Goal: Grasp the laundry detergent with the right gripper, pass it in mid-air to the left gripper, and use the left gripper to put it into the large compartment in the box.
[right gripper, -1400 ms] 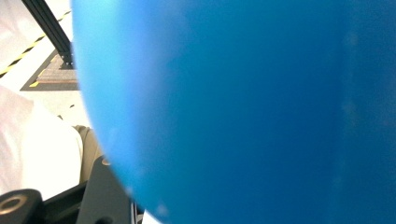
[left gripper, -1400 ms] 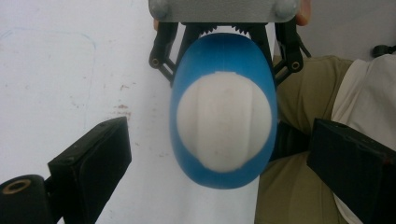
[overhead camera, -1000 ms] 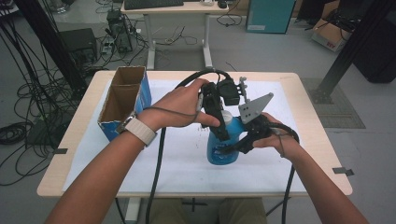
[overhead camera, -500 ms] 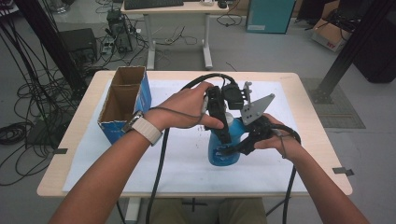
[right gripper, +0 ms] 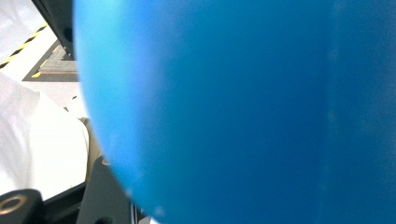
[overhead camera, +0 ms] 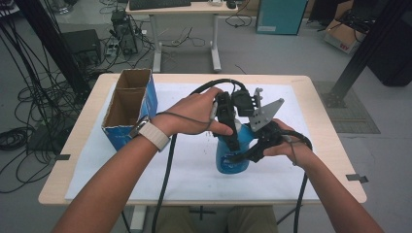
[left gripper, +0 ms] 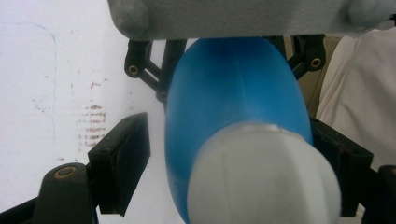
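A blue bottle (overhead camera: 232, 162) with a white cap (left gripper: 261, 177) stands upright on the white sheet. My right gripper (overhead camera: 244, 156) is shut on its lower body from the right, and the blue wall (right gripper: 233, 112) sits right in front of its camera. My left gripper (overhead camera: 232, 140) points down over the bottle's top. Its jaws have just been closing, with the cap between them. The left pad (left gripper: 121, 158) still stands clear of the bottle (left gripper: 233, 93), while the right pad (left gripper: 338, 163) is at the cap's edge.
An open cardboard box (overhead camera: 128, 104) with blue sides stands at the table's left. The white sheet (overhead camera: 194, 170) covers most of the tabletop. The right gripper's grey plate (overhead camera: 266, 114) rises beside the left hand. Cables trail off the front edge.
The left gripper's jaws have drawn in around the bottle's top. The left hand has barely shifted. The bottle and the right hand have stayed put.
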The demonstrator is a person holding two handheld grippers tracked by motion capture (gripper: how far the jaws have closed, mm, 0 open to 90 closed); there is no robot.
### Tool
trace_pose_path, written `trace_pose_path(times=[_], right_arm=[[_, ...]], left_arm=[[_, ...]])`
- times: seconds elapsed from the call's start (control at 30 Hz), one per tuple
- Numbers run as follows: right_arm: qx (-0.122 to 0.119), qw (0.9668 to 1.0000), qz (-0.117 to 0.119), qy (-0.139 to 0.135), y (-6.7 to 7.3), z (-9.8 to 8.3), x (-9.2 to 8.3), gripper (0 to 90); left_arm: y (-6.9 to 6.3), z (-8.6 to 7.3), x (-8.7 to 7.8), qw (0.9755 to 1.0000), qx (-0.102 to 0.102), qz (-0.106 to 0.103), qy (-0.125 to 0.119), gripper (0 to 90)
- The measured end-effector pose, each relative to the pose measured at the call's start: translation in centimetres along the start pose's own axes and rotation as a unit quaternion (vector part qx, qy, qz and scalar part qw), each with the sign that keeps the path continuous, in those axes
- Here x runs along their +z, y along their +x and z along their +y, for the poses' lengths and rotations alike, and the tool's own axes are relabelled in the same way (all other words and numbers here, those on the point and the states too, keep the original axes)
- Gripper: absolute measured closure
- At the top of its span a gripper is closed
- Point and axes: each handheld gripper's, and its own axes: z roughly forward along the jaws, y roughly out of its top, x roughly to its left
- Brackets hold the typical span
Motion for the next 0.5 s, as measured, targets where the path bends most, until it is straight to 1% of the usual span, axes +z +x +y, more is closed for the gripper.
trace_pose_path(times=[0.13, 0.2, 0.23, 0.3, 0.33, 0.37, 0.4, 0.5], right_arm=[[0.001, 1.0, 0.003, 0.001, 0.01, 0.01, 0.15, 42.4], [0.004, 1.0, 0.005, 0.001, 0.04, 0.01, 0.18, 42.4], [0.004, 1.0, 0.007, 0.002, 0.04, 0.0, 0.22, 42.4], [0.007, 0.9999, 0.008, 0.002, 0.07, -0.03, 0.3, 42.4], [-0.002, 1.0, 0.002, 0.004, -0.06, -0.08, 0.36, 42.4], [-0.001, 1.0, 0.002, 0.004, -0.06, -0.09, 0.38, 42.4], [-0.001, 1.0, 0.002, 0.004, -0.03, -0.1, 0.39, 42.4], [0.0, 1.0, 0.003, 0.005, -0.02, -0.1, 0.41, 42.4]], left_arm=[[-0.11, -0.09, 0.07, 1.0, 0.003, -0.002, -0.001, 27.8], [-0.08, -0.13, 0.12, 1.0, 0.009, 0.001, 0.003, 30.0], [-0.14, -0.16, 0.16, 1.0, 0.004, -0.009, 0.002, 30.9], [-0.24, -0.2, 0.22, 0.9999, 0.007, -0.007, 0.003, 32.9], [-0.23, -0.19, 0.2, 0.9999, 0.008, -0.009, 0.005, 34.1], [-0.23, -0.2, 0.22, 0.9999, 0.011, -0.008, 0.004, 34.8], [-0.3, -0.22, 0.23, 0.9999, 0.01, -0.012, 0.006, 36.5], [-0.27, -0.25, 0.23, 0.9999, 0.013, -0.008, 0.004, 36.7]])
